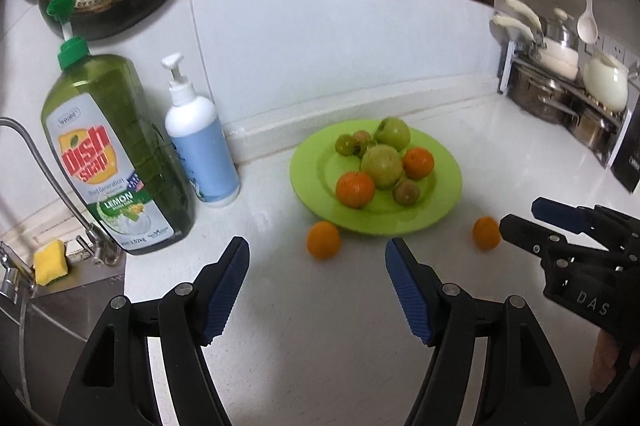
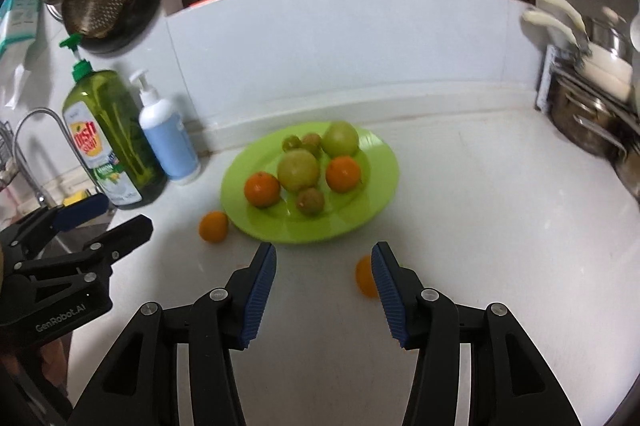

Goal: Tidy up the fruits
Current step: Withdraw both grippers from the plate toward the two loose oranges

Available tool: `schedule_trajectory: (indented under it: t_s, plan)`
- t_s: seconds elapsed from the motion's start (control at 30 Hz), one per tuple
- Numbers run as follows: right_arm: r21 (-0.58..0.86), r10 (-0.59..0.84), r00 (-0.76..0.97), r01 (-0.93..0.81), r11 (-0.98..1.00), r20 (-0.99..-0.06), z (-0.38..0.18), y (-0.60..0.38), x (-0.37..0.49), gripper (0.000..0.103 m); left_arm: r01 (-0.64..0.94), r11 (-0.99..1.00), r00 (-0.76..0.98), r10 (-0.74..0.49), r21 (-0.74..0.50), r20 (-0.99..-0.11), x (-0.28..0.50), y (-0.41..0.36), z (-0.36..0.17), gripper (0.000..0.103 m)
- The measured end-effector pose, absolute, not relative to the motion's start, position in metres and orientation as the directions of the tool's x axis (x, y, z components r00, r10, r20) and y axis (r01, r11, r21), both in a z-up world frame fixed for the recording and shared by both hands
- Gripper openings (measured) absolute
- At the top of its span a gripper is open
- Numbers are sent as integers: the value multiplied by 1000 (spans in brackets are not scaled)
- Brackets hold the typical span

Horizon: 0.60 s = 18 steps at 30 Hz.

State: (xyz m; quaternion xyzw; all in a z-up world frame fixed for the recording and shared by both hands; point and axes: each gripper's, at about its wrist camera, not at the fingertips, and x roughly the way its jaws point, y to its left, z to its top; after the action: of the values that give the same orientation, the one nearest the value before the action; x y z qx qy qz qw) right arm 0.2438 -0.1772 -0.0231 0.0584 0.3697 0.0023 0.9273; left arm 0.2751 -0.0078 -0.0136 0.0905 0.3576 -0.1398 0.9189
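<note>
I have the left gripper (image 1: 318, 258) spread with nothing between its pads, hanging over the white bench (image 1: 328, 346) just short of a loose orange (image 1: 323, 239) that lies beside the near rim of the green plate (image 1: 316, 166). My right gripper (image 2: 324, 264) is also spread and empty, with a second loose orange (image 2: 365, 281) on the bench partly hidden behind its right finger. The plate carries two oranges, two large green fruits and several small ones, with a dish soap bottle (image 1: 108, 150) and a white pump bottle (image 1: 200, 150) standing to its left.
</note>
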Motion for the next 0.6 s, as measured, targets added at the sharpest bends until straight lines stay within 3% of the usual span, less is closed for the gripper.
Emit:
schedule_trajectory:
  t_s: [0.6]
  plan:
    - [105, -26, 644, 164, 981, -765, -72, -190, 263, 51, 396, 914, 643, -210, 85, -737, 308, -15, -63, 69]
